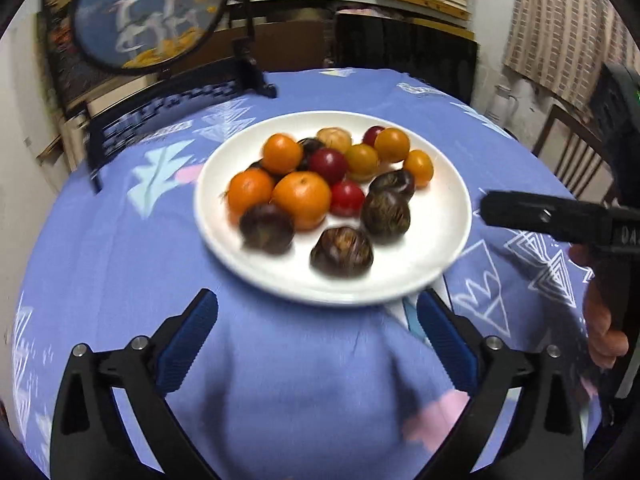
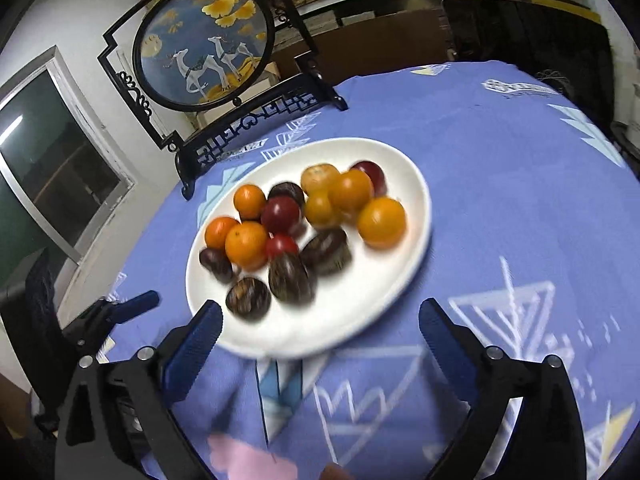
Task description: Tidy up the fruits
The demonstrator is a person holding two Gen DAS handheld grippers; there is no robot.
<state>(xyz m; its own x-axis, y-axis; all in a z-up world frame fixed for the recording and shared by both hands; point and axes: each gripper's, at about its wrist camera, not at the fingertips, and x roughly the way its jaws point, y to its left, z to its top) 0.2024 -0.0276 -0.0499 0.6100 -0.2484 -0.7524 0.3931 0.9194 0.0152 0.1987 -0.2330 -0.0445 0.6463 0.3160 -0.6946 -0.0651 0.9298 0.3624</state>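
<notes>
Jaws of left gripper (image 1: 318,308) and right gripper (image 2: 320,316) were held spread wide, nothing grasped. Mixed orange, red and dark brown round fruits (image 1: 320,192) were heaped together, unsorted, on round white ceramic plate (image 1: 440,248) upon blue patterned tablecloth (image 1: 120,260). Step judged: approach to plate. Single fruit to be singled out before closing.

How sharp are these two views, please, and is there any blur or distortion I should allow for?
Left wrist view: the fruit and plate are smeared by motion blur, and the fisheye bows the table edge. Right wrist view: the near fruit is blurred, the screen behind is sharper, and the window shows a bright reflection.
</notes>
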